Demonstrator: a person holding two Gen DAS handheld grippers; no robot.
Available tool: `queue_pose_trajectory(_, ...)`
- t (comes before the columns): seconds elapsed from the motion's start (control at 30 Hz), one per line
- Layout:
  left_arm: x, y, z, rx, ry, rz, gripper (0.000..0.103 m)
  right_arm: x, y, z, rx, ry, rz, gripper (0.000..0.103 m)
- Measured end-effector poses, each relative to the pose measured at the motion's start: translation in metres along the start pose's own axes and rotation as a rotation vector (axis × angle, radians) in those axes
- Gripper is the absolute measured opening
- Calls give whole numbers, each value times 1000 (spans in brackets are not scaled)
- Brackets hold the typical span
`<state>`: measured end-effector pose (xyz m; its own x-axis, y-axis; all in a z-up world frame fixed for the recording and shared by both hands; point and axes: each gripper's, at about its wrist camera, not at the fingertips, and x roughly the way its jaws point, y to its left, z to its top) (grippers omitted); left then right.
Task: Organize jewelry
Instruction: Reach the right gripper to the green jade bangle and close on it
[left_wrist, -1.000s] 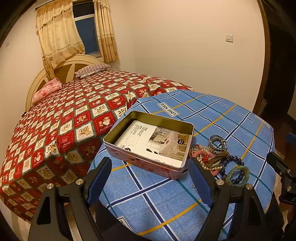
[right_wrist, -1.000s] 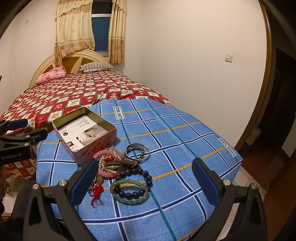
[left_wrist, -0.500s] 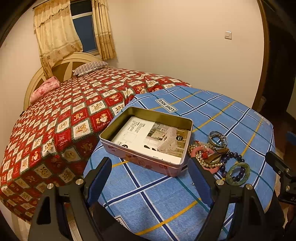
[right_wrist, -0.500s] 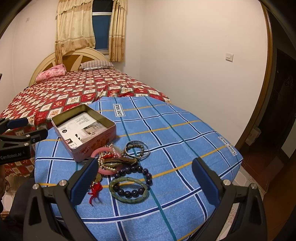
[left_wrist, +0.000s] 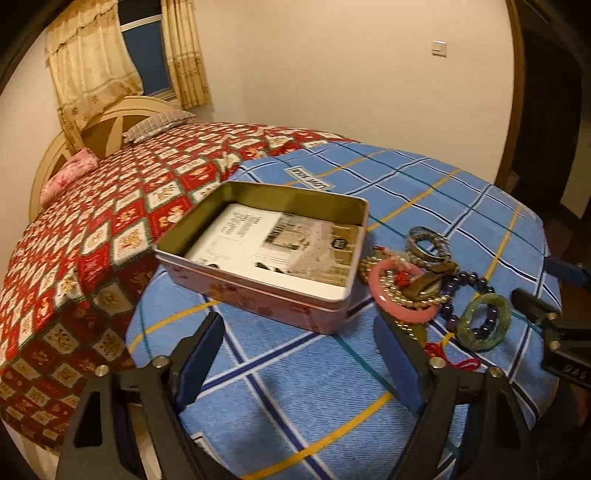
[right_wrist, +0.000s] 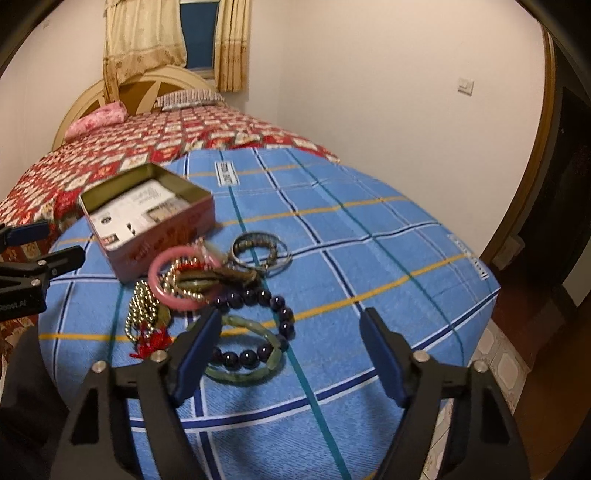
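So, jewelry sorting is barely at the approach stage: nothing picked up, tin has no jewelry in it yet.

Both grippers angle down at the blue checked cover. The left gripper and right gripper are each closing with nothing between the jaws. The bracelet pile sits just beside the open tin; the green bangle is nearest the right one. I'd guess that's next: line up on one piece, not the tangle.
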<state>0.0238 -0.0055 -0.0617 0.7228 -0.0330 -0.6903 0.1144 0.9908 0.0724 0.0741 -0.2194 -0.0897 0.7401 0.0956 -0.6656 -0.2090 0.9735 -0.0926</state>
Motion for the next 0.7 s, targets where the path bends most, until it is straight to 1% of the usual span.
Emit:
queue_pose_trajectory(0.03,0,-2,-1,5,0,-15,71,1,0,-1,-4,6,3,77)
queue_pose_trajectory(0.1,2,-8,-2,14,1,-38,69,6,2,-4,-14,16,11,75)
queue_pose_trajectory(0.2,4,-14,-3,31,2,-53,68,17,3,-7,-21,45,24,67)
queue_pose_trajectory(0.27,6,-18,-4,40,7,-60,68,25,4,-8,-28,61,24,67)
queue_pose_trajectory(0.33,7,-23,-5,52,14,-70,68,29,3,-9,-26,76,30,63)
queue_pose_trajectory(0.37,8,-24,-5,57,18,-77,68,31,3,-10,-23,84,32,57)
queue_pose_trajectory(0.4,8,-26,-5,62,19,-81,68,34,2,-11,-20,99,39,46)
queue_pose_trajectory(0.43,7,-29,-6,73,18,-86,68,35,1,-12,-15,111,49,40)
queue_pose_trajectory(0.5,6,-34,-6,90,16,-102,68,36,-1,-13,-8,114,64,16)
queue_pose_trajectory(0.57,4,-38,-5,100,15,-128,67,32,0,-13,-7,99,74,11)
queue_pose_trajectory(0.7,2,-54,-4,142,10,-165,67,25,-4,-15,6,75,80,10)
